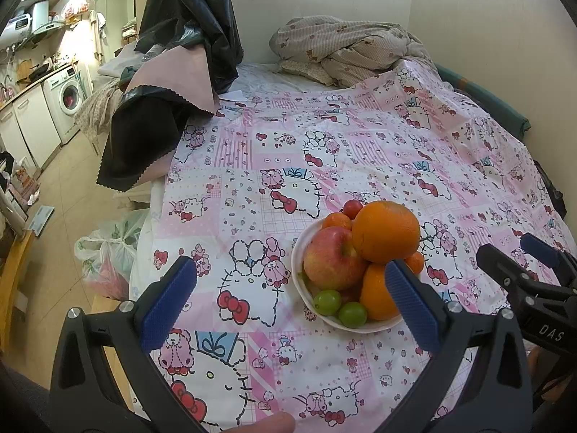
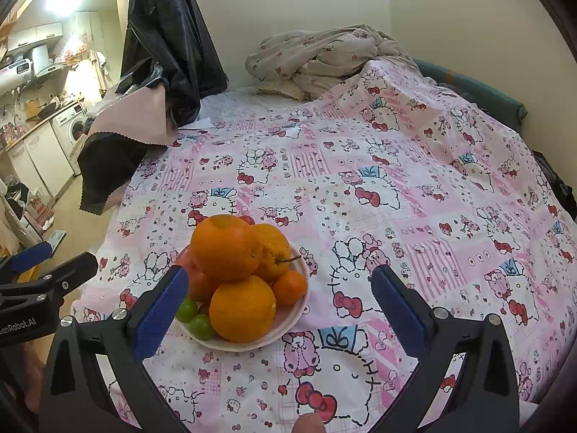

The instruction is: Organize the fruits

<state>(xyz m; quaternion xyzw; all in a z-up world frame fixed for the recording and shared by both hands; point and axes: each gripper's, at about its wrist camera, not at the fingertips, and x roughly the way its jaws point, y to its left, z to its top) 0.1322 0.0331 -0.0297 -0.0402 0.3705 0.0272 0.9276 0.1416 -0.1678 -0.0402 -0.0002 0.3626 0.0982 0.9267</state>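
Observation:
A white bowl [image 1: 301, 249] piled with fruit sits on the pink cartoon-print sheet [image 1: 270, 151]. It holds a large orange [image 1: 385, 231] on top, a red apple [image 1: 333, 258], another orange [image 1: 375, 294], small tangerines, a red cherry tomato [image 1: 352, 208] and two green grapes [image 1: 327, 301]. My left gripper [image 1: 290, 279] is open and empty, just before the bowl's left front. In the right wrist view the bowl [image 2: 292, 315] and top orange [image 2: 225, 247] lie left of centre. My right gripper [image 2: 279, 292] is open and empty, its left finger beside the bowl.
Crumpled bedding [image 1: 346, 48] lies at the far end of the bed. Black and pink fabric [image 1: 173, 83] hangs at the far left edge. Plastic bags [image 1: 108, 256] sit on the floor left of the bed. A kitchen counter and washing machine [image 1: 68, 99] stand far left.

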